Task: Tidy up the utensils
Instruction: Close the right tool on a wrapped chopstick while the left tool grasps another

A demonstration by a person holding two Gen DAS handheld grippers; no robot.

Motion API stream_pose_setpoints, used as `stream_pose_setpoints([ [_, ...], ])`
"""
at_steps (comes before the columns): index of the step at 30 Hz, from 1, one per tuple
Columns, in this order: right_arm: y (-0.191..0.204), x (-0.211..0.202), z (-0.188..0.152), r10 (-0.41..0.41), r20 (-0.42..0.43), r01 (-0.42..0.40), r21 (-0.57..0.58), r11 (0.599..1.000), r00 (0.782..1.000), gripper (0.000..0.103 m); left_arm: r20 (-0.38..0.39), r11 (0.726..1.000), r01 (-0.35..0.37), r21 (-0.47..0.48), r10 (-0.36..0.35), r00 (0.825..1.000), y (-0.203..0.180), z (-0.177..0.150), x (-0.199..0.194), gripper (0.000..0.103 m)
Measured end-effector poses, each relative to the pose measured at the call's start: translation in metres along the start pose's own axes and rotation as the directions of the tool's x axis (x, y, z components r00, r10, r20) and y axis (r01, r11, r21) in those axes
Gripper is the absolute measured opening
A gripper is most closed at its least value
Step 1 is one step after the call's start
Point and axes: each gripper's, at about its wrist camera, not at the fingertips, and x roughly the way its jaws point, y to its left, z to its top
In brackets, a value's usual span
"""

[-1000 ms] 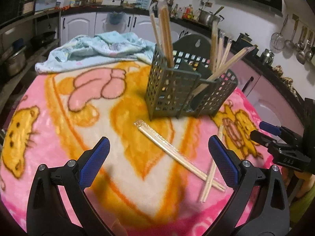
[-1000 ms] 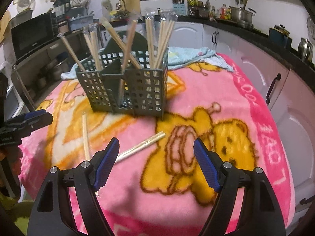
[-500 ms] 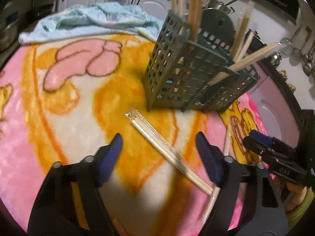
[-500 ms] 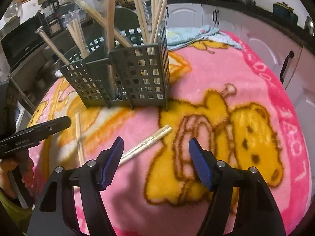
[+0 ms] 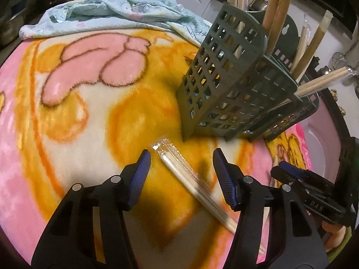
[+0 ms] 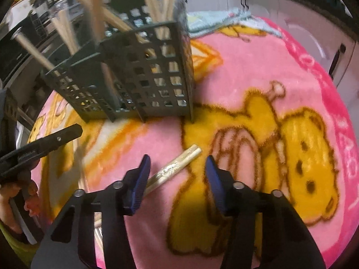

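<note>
A wrapped pair of chopsticks (image 5: 179, 168) lies slanted on the pink cartoon blanket (image 5: 33, 157). My left gripper (image 5: 181, 154) hovers over its wrapper end, jaws closing, pads not touching it. My right gripper (image 6: 178, 160) straddles the far end of the chopsticks (image 6: 177, 165), jaws also closing, pads clear of it. Behind stands the dark green lattice utensil holder (image 5: 235, 94) (image 6: 145, 76) with several chopsticks upright in it. Each gripper shows in the other's view: the right gripper (image 5: 289, 170), the left gripper (image 6: 44, 143).
A loose chopstick (image 5: 274, 163) lies partly hidden behind the right gripper. A crumpled pale blue towel (image 5: 112, 6) lies at the blanket's far edge. White cabinets (image 6: 303, 33) and a dark counter ring the table. A hand (image 6: 13, 192) grips the left tool.
Both grippers have dropped and moved in toward the wrapped chopsticks, and both pairs of jaws have narrowed. The chopsticks and the holder have stayed put.
</note>
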Motion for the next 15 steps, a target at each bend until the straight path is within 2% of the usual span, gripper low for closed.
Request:
stream_pose_setpoints([
  [2,-0.004,0.004,0.003,0.009,-0.011,-0.009,0.027,1.000,1.000,0.037,0.000,1.000,-0.009,-0.002,0.009,1.000,0.000,0.002,0.001,0.048],
  [4,-0.003,0.006,0.004,0.001,-0.015,0.000,0.021,1.000,1.000,0.030,0.001,0.999,-0.033,0.005,0.033,0.999,0.000,0.004,0.003,0.039],
  [8,-0.006,0.007,0.007,0.026,-0.020,-0.026,0.024,0.999,0.999,0.017,0.002,0.998,-0.062,0.011,0.062,0.998,0.003,0.006,0.004,0.029],
  [9,-0.006,0.007,0.007,0.025,-0.017,-0.024,0.023,0.999,1.000,0.015,0.004,0.997,-0.073,0.014,0.073,0.997,0.004,0.006,0.004,0.022],
  [12,-0.006,0.006,0.008,0.032,-0.004,-0.032,0.014,0.999,0.999,0.012,0.009,0.997,-0.075,0.015,0.075,0.997,0.008,0.006,0.003,0.014],
  [15,-0.003,0.003,0.006,0.034,0.004,-0.034,0.007,0.999,0.999,0.010,0.013,0.998,-0.059,0.004,0.059,0.998,0.014,0.006,0.002,0.010],
])
